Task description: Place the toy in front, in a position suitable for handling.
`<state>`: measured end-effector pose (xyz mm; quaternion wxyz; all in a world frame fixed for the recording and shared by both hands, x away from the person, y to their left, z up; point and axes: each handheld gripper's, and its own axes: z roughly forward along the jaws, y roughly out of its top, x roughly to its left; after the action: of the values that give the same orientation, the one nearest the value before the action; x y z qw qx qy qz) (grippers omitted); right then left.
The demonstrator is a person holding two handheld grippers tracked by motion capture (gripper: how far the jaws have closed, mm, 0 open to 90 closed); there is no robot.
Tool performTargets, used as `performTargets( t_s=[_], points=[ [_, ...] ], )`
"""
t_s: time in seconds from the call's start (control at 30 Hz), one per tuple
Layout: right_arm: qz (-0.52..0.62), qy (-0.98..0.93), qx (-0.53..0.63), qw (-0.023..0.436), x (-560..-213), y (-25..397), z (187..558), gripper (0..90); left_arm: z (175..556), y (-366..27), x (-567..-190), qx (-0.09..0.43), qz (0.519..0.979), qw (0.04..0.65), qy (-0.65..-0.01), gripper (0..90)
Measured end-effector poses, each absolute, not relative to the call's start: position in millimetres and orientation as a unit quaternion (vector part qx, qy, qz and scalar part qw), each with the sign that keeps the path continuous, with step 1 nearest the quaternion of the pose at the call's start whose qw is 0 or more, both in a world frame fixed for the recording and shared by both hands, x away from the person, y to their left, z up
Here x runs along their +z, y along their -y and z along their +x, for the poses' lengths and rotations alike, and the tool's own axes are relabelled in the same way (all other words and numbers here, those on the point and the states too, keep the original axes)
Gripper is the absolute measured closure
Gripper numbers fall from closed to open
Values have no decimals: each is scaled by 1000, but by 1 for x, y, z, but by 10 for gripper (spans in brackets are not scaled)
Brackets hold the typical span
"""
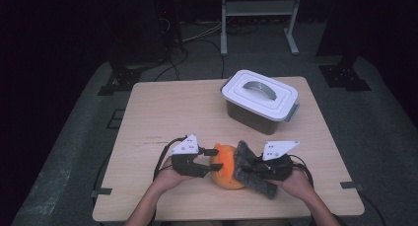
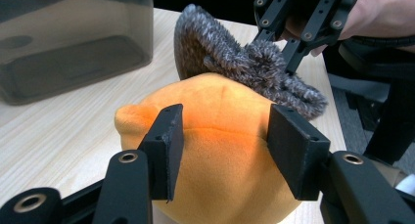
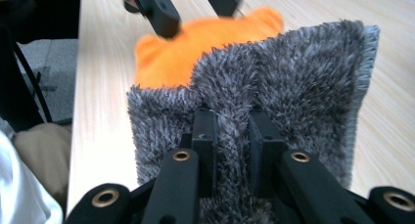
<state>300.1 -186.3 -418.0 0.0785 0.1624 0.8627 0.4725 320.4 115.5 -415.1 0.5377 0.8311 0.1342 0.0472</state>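
An orange plush toy [image 1: 226,170] lies near the table's front edge. My left gripper [image 1: 213,159] is open, its two pads set on either side of the plush's top [image 2: 225,106]. A grey shaggy cloth [image 1: 246,162] leans against the plush's right side, partly draped over it. My right gripper [image 1: 256,168] is shut on a pinched fold of that cloth [image 3: 303,77], and the fold rises between its jaws [image 3: 232,131]. In the right gripper view the plush [image 3: 195,43] shows behind the cloth, with the left gripper [image 3: 191,9] on it.
A grey plastic box with a white handled lid [image 1: 259,95] stands at the back right of the wooden table [image 1: 172,107]; its wall [image 2: 73,38] is close behind the plush. Dark floor, cables and a metal stand lie beyond the table.
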Motion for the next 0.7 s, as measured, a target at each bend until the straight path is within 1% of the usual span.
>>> performTargets(
  t_s=[0.1, 0.17, 0.27, 0.33, 0.4, 0.47, 0.5, 0.6, 0.7],
  points=[
    [175, -867, 459, 87, -418, 195, 302, 756, 320, -113, -417, 46, 828, 541, -141, 480],
    [174, -861, 469, 91, -413, 196, 298, 756, 320, -112, -417, 47, 827, 542, -143, 480],
    [152, -846, 504, 84, -403, 189, 290, 756, 321, -110, -418, 49, 822, 546, -153, 480],
    [138, -851, 499, 90, -401, 179, 285, 756, 322, -108, -418, 51, 821, 547, -157, 479],
    [128, -860, 485, 94, -405, 171, 285, 755, 321, -107, -418, 53, 820, 546, -161, 478],
    [124, -861, 485, 87, -409, 171, 287, 755, 321, -108, -418, 52, 821, 545, -163, 478],
    [123, -862, 485, 86, -409, 173, 288, 755, 321, -109, -418, 50, 820, 546, -166, 478],
    [126, -872, 462, 105, -414, 182, 290, 753, 323, -111, -418, 47, 818, 546, -173, 477],
    [146, -873, 453, 103, -418, 193, 292, 753, 323, -110, -418, 44, 815, 550, -177, 476]
  ],
)
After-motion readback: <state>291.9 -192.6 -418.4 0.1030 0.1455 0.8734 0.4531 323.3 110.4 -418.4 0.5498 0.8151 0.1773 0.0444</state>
